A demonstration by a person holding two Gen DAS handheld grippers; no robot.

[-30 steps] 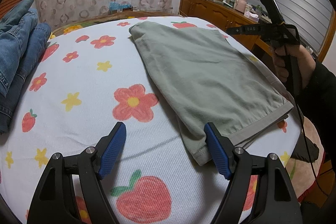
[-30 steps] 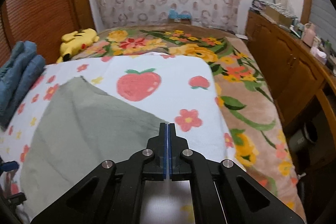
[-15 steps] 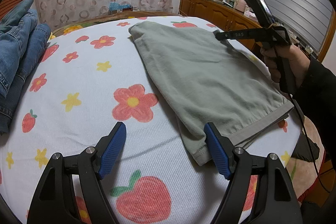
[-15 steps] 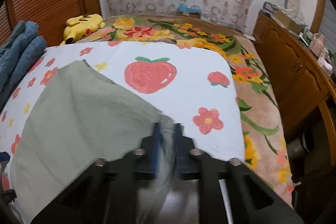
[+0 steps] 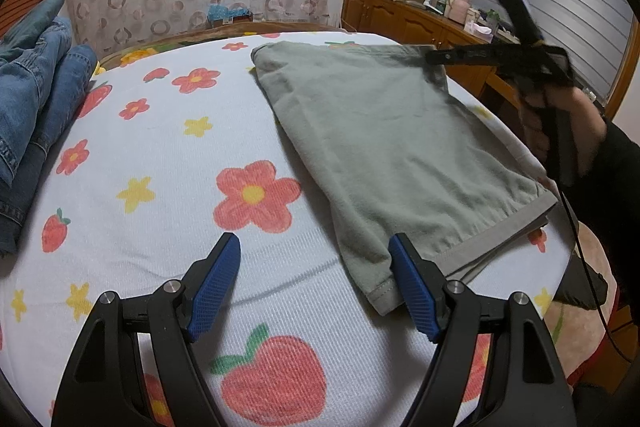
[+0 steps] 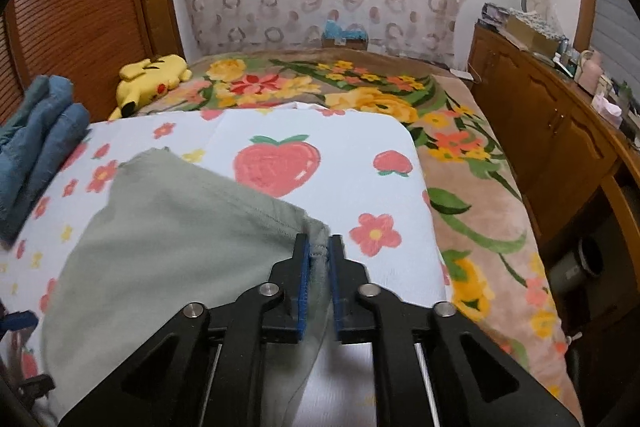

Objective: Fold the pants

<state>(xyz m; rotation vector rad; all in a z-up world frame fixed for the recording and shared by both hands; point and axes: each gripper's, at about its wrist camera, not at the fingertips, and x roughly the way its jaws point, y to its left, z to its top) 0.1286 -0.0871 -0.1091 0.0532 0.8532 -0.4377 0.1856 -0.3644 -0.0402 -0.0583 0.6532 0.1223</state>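
Observation:
Grey-green pants (image 5: 392,143) lie folded on a white sheet with strawberries and flowers (image 5: 168,211). My left gripper (image 5: 314,267) is open, low over the sheet, its right finger (image 5: 412,291) at the pants' near hem corner. My right gripper (image 6: 319,255) has its jaws narrowly apart with the pants' far right corner (image 6: 318,247) between them. In the left wrist view it (image 5: 434,57) reaches that corner from the right. The pants also show in the right wrist view (image 6: 172,239).
Blue jeans (image 5: 28,115) are piled at the sheet's left edge. A yellow plush toy (image 6: 152,77) lies on the floral blanket (image 6: 460,163) beyond. A wooden cabinet (image 6: 552,147) with clutter runs along the right, beside the bed's edge.
My right gripper was shut and clear of the cloth; it has moved to the pants' far right corner and now has the corner between its jaws. My left gripper stayed still.

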